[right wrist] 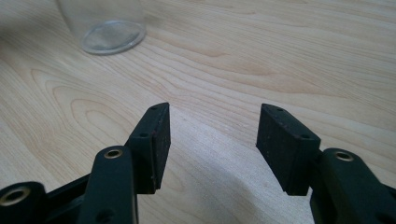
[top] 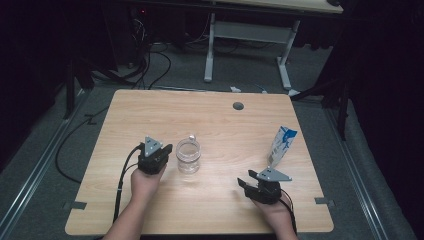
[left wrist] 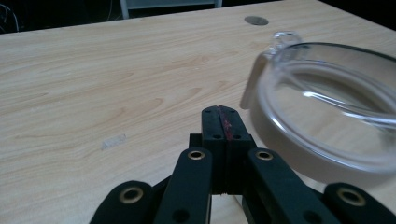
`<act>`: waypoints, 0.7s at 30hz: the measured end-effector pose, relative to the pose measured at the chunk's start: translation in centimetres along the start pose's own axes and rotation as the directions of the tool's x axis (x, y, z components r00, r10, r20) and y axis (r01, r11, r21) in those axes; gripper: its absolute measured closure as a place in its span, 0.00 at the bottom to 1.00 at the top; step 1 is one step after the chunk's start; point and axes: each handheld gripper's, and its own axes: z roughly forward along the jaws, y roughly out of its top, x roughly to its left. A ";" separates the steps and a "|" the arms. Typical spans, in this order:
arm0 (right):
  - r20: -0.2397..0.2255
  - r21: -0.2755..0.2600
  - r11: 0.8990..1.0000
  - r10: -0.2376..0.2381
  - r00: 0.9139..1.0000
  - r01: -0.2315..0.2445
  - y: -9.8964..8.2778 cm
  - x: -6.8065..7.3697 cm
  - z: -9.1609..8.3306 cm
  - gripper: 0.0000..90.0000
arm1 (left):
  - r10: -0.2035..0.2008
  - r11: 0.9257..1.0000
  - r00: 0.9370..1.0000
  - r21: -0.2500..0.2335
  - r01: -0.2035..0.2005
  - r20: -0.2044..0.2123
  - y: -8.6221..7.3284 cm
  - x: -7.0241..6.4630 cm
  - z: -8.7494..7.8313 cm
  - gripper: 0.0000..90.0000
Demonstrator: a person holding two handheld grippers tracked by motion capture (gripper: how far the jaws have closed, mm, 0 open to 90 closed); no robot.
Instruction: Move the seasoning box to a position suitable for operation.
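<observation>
A clear glass jar [top: 188, 155] with an open top stands upright near the middle of the wooden table [top: 210, 120]. My left gripper [top: 166, 149] sits just left of it, jaws shut with nothing between them. In the left gripper view the shut gripper [left wrist: 223, 122] lies low over the wood, and the jar's rim [left wrist: 327, 102] is close on the right without touching. My right gripper [top: 244, 182] rests near the front right, pointing left. Its jaws stand open over bare wood [right wrist: 212, 140], with the jar's base [right wrist: 113, 35] farther off.
A blue and white pouch [top: 281, 145] stands upright just behind the right gripper. A round grey cable hole [top: 238, 106] sits near the table's far edge. Beyond the table are a white desk frame [top: 247, 45] and cables on the floor.
</observation>
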 end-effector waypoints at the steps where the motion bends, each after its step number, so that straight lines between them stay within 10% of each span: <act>1: 0.000 0.000 1.000 0.000 1.000 0.000 0.0 0.0 0.0 0.50 | 0.000 1.000 1.000 0.000 0.000 0.000 0.0 0.0 0.0 1.00; 21: 0.010 0.004 1.000 0.003 1.000 -0.003 -0.2 -0.2 -0.2 0.50 | 0.023 0.999 0.997 -0.029 -0.021 0.079 -0.5 -1.6 0.3 1.00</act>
